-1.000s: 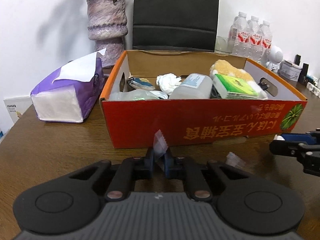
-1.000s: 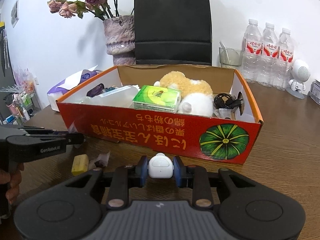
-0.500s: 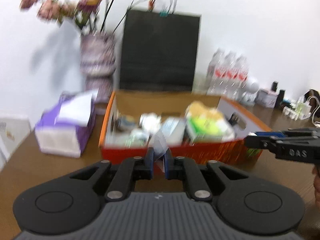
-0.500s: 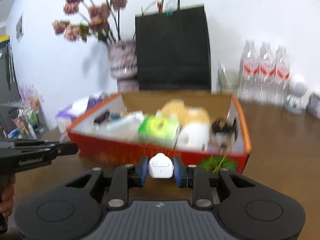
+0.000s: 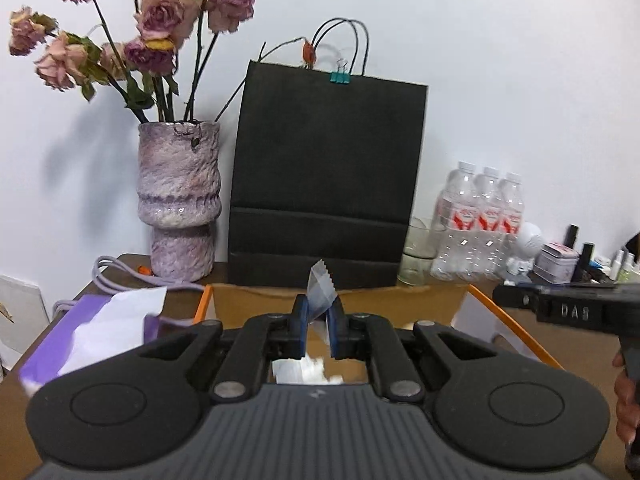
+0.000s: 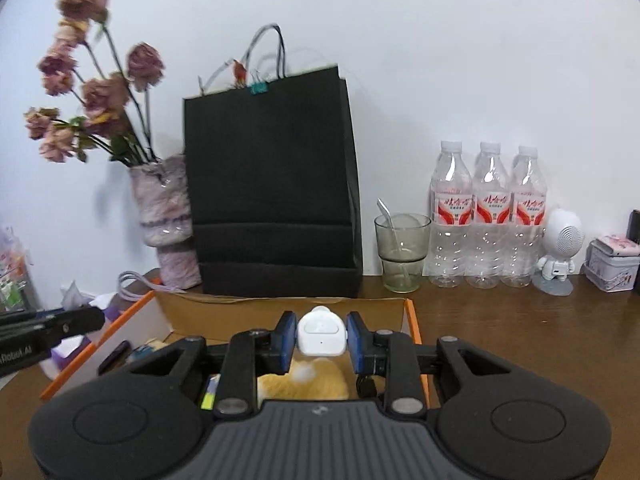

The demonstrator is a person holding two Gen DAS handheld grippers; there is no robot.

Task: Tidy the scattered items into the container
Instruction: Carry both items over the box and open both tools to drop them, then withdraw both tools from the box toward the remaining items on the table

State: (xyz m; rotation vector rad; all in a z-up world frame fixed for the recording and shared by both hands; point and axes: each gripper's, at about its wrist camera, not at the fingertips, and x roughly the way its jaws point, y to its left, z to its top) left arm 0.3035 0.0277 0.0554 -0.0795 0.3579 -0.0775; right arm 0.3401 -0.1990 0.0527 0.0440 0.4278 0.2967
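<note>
- Pinching a clear plastic wrapper [image 5: 320, 290] in the left gripper [image 5: 317, 330]; blue pads pressed nearly together on it, serrated top edge stuck up above the fingertips.
- Clamped a small white rounded gadget [image 6: 321, 333] in the right gripper [image 6: 321, 338]; pads tight against both its sides, jaws partly spread by its width.
- Held both grippers above the cardboard box [image 5: 460, 300], orange rim [image 6: 414, 324] showing on either side of the fingers.
- Seen just below and behind the left fingers: white crumpled stuff [image 5: 308, 370] inside the box; hard to tell exactly what.
- Seen below the right fingers: yellow plush [image 6: 304, 384] in the box, plus a dark object [image 6: 114, 358] off toward the left wall.
- Caught the right gripper's black body [image 5: 568, 310] well to the right of the left fingers, with part of a hand [image 5: 626, 408] on the grip.
- Caught the left gripper's body [image 6: 44, 330] far to the left of the right fingers.
- Beyond the fingertips, behind the box: black paper bag [image 5: 326, 184], purple vase [image 5: 178, 200] with dried roses [image 5: 160, 12], three water bottles [image 6: 488, 216], glass with a spoon [image 6: 402, 252], white toy robot [image 6: 560, 250].
- Left of the left fingers: purple tissue pack [image 5: 96, 330] on the wooden table [image 6: 520, 320].
</note>
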